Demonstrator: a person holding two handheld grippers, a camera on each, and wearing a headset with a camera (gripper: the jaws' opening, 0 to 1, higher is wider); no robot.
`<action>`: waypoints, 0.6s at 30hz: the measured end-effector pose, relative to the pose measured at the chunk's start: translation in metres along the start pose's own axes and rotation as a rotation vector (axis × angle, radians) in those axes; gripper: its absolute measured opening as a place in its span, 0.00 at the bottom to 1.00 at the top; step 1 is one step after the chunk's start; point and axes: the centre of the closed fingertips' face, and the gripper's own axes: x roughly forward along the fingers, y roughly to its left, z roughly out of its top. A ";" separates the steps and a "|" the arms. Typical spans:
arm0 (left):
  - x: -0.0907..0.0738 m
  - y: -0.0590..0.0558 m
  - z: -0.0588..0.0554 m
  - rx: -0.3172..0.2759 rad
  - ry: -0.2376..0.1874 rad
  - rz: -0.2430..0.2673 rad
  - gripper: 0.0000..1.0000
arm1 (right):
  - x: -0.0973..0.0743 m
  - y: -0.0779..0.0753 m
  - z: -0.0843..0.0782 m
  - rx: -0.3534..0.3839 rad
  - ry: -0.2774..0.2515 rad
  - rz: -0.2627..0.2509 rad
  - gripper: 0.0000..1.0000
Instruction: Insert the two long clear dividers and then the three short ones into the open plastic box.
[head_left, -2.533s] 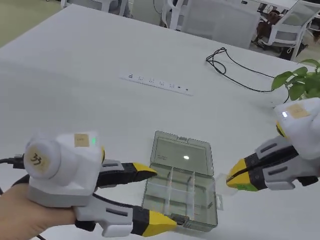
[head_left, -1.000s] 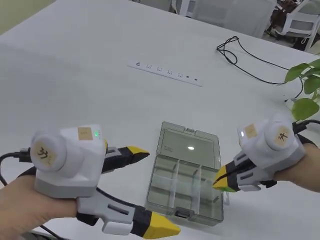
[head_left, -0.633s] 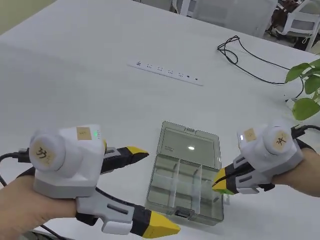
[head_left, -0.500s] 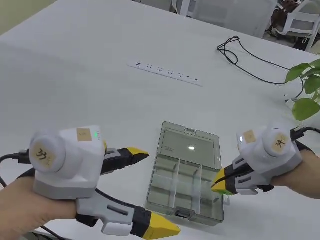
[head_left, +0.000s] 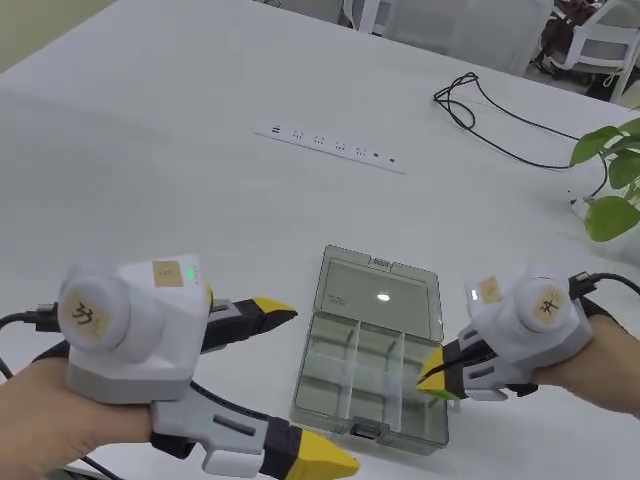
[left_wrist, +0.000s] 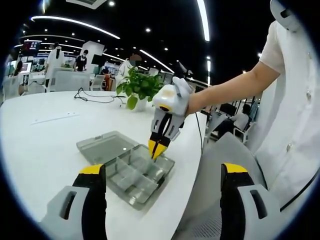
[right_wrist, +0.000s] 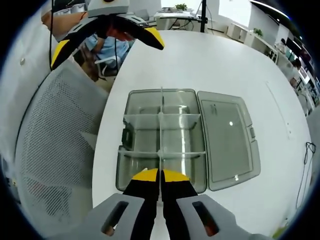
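Observation:
The clear plastic box (head_left: 330, 395) lies open on the white table, lid (head_left: 380, 285) flat behind it. Two long clear dividers (right_wrist: 160, 115) stand in its base, with short cross pieces between them. My right gripper (head_left: 428, 380) reaches in over the box's right side. In the right gripper view it (right_wrist: 160, 174) is shut on a short clear divider (right_wrist: 160, 161), seen edge-on in the nearest compartment. My left gripper (head_left: 298, 388) hovers open just left of the box, holding nothing. From the left gripper view (left_wrist: 165, 200), the box (left_wrist: 102, 145) and the right gripper (left_wrist: 156, 147) lie ahead.
A white power strip (head_left: 330, 145) lies beyond the box, a black cable (head_left: 480, 110) curls at the back right, and a plant (head_left: 610, 180) stands at the right edge. A mesh chair (right_wrist: 55, 130) sits at the table's near side.
My right gripper has moved down and a little left, bringing the divider lower into the box's right side. The left gripper has stayed open in nearly the same place.

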 end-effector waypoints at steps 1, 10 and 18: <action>0.000 0.000 0.000 0.000 0.000 -0.001 0.97 | 0.000 0.000 0.000 0.001 0.000 0.000 0.03; 0.000 -0.001 -0.001 -0.002 0.000 -0.002 0.97 | 0.007 0.002 -0.002 -0.052 0.060 -0.019 0.02; -0.002 0.000 -0.002 0.000 -0.001 0.002 0.97 | 0.007 0.003 -0.003 -0.051 0.071 -0.019 0.02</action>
